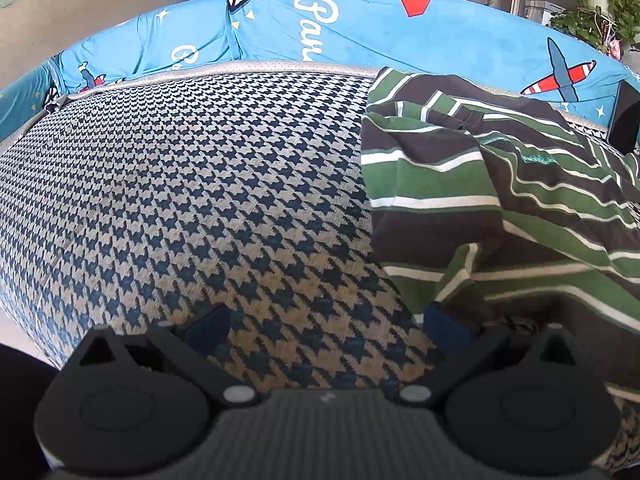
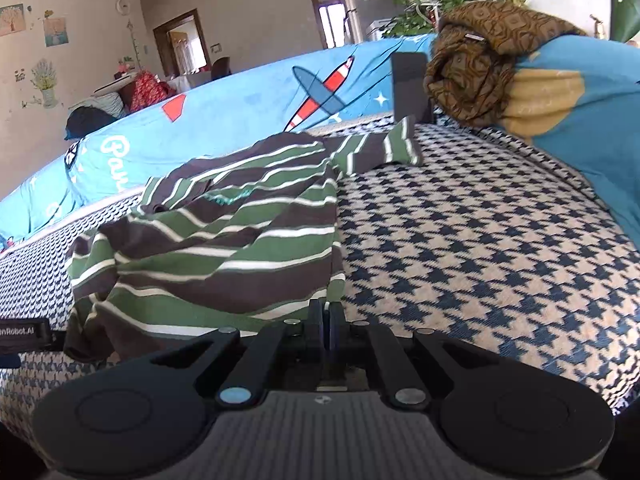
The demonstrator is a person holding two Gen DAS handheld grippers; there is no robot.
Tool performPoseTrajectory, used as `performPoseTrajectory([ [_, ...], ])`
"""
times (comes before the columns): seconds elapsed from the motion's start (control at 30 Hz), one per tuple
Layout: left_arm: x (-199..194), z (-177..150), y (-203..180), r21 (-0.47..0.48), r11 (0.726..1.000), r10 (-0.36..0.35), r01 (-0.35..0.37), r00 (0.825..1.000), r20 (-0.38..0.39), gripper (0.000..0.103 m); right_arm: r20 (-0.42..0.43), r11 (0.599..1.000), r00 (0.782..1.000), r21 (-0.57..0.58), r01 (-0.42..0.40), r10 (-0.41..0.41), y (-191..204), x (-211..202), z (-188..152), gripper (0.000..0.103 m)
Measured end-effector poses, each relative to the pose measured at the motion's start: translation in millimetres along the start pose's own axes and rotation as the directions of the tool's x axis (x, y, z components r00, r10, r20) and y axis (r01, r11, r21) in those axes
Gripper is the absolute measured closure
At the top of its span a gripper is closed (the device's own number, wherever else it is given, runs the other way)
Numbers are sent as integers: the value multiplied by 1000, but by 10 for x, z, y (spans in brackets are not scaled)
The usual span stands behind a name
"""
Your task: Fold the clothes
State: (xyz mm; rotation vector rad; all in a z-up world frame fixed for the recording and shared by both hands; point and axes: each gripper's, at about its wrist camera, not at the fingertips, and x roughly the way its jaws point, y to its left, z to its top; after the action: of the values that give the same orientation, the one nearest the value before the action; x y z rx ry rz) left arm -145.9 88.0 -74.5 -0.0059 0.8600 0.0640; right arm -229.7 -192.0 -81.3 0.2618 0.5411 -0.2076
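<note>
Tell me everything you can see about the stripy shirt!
The stripy shirt is soft knit cloth with dark brown, green and thin white bands. It lies crumpled, not yet folded, on the houndstooth sofa seat, one sleeve stretched toward the blue backrest. The right tongs are shut at its near hem.

Legible text: two items.
White script "Par…", cut off, on the blue sofa cover, repeated partly lower left; also seen from the right wrist as "Pan…". White print "…nRobot.AI" on a black strap at the left edge.
</note>
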Motion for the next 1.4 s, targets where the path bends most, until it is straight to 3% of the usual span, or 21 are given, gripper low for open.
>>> performPoseTrajectory([
  [0.17,-29,-38,-4,20,1000,5,-5,1000,2,0,53,985,984,43,167,-169,-170,-94,76,100],
  [0.33,-51,-74,22,22,1000,9,-9,1000,2,0,59,946,947,89,311,-317,-305,-69,91,99],
  [0.47,-58,-98,56,17,1000,10,-10,1000,0,0,54,959,965,138,247,-256,-361,-137,112,96],
  [0.73,-70,-100,115,-2,1000,9,-9,1000,5,0,97,995,991,-34,94,-91,-13,-234,62,95],
  [0.9,-63,-96,151,-12,1000,7,-7,1000,5,0,71,985,996,-170,-41,54,292,-255,-16,95],
  [1.03,-65,-93,189,-19,1000,11,-11,1000,9,0,14,963,984,-208,-171,178,491,-242,-86,95],
  [1.13,-66,-85,232,-29,999,19,-19,1000,12,0,-56,939,961,-205,-278,272,628,-179,-144,95],
  [1.4,-43,-70,370,-70,997,36,-34,999,17,0,-171,882,902,-202,-426,396,985,-53,-322,81],
])
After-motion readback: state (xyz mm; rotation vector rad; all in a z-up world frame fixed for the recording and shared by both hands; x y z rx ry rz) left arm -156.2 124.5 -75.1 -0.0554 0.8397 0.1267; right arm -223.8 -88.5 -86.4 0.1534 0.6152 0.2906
